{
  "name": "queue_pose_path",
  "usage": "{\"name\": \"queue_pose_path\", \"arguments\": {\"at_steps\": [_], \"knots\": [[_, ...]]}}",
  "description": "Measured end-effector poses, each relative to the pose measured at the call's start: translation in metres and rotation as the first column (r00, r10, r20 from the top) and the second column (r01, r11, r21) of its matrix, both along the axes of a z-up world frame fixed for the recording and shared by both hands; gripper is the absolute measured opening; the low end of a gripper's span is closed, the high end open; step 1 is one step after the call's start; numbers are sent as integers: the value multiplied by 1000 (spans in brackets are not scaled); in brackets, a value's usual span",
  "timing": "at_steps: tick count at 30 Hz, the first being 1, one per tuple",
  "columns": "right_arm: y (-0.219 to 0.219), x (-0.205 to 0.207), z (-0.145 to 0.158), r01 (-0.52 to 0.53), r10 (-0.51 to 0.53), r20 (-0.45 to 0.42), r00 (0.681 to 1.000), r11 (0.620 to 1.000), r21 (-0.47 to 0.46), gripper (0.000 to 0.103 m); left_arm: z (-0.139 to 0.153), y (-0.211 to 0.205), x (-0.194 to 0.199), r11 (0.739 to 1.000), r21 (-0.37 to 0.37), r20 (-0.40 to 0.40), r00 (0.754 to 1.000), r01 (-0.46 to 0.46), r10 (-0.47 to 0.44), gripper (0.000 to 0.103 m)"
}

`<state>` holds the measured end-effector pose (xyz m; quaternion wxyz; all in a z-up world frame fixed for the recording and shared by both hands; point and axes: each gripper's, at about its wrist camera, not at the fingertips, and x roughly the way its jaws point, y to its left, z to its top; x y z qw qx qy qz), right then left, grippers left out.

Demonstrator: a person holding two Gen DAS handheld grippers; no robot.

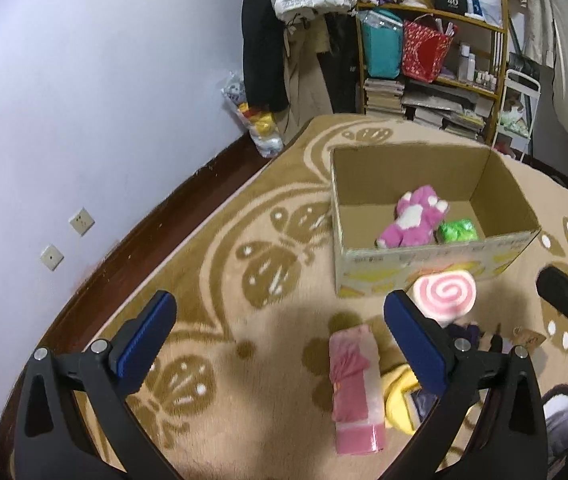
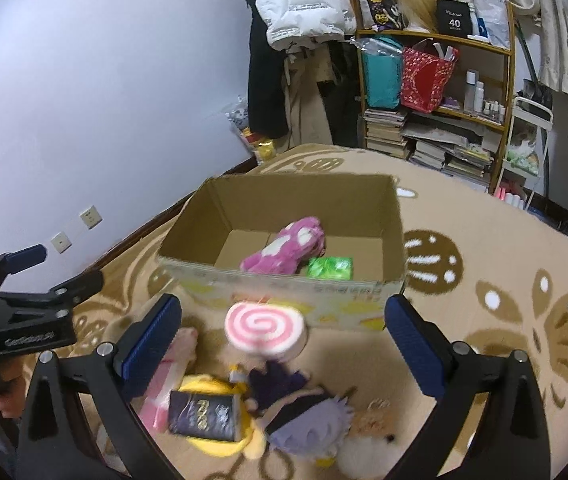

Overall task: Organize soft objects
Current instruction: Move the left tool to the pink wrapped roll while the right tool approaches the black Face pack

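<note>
Bedroom floor here, big tan rug (image 1: 244, 320) with a brown butterfly pattern, lilac wall on one side and a stuffed shelf (image 2: 435, 92) of books and bags at the back. A cardboard box (image 1: 435, 256) sits open on the rug, and so far it holds two things: a pink and white plush toy (image 1: 411, 218) and a shiny green packet (image 1: 457, 231) just beside it. So I'd call the job started but nowhere near done. Still out on the rug, bunched in front of the box: a pink swirl cushion (image 2: 264, 330) right up against the box's near wall, a pink roll (image 1: 357, 388) lying on its side, a yellow plush (image 2: 220, 416) with a dark card or pouch (image 2: 204, 416) on top of it, and a purple-haired doll (image 2: 307, 420). That's at least four soft things left to move. The left gripper (image 1: 280, 336) has its fingers spread wide with nothing between them but rug and the roll lying below. The right gripper (image 2: 284, 336) is also as wide as it goes, empty, hanging over the pile with the swirl cushion framed between its fingers. My guess is the cushion or the doll goes next.
</note>
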<state>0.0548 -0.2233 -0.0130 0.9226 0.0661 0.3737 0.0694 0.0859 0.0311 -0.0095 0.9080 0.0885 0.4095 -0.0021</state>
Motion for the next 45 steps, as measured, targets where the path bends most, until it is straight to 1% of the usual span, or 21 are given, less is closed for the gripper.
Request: {"name": "queue_pose_path", "arguments": {"at_steps": [3, 6, 11, 15, 19, 23, 29, 34, 37, 39, 41, 45], "knots": [[8, -7, -6, -13, 13, -21, 1000, 1000, -13, 103, -7, 5, -3, 1000, -9, -13, 1000, -25, 25, 103], [16, -12, -9, -22, 22, -32, 999, 999, -25, 103, -10, 8, -5, 999, -42, -28, 999, -19, 17, 103], [25, -18, -17, -28, 28, -60, 998, 1000, -7, 103, -22, 12, -1, 998, -64, -91, 996, -30, 24, 103], [32, -19, -28, -47, 45, -89, 995, 999, -21, 103, -34, 10, 3, 998, -55, -129, 991, -26, 19, 103], [38, -18, -36, -62, 60, -110, 992, 998, -17, 103, -40, 6, 4, 1000, -24, -133, 991, -21, 17, 103], [43, -17, -44, -69, 67, -129, 989, 998, -12, 103, -46, 7, 7, 999, -33, -158, 987, -21, 15, 103], [49, -13, -56, -79, 78, -161, 984, 997, 2, 103, -64, 11, 16, 998, -46, -241, 970, -48, 35, 103], [58, -10, -66, -98, 94, -180, 979, 995, -13, 101, -82, 9, 20, 999, -8, -294, 954, -52, 48, 103], [61, -8, -71, -95, 91, -184, 979, 995, -14, 98, -89, 9, 24, 998, -18, -326, 944, -54, 45, 102], [64, -6, -74, -97, 92, -195, 976, 995, -16, 92, -94, 9, 26, 998, -18, -341, 939, -58, 48, 102], [65, -5, -79, -101, 96, -211, 973, 995, -12, 91, -98, 9, 28, 998, -22, -355, 934, -61, 49, 102], [68, -4, -85, -113, 110, -234, 966, 994, 0, 91, -102, 11, 32, 995, -59, -376, 925, -76, 48, 102]]}}
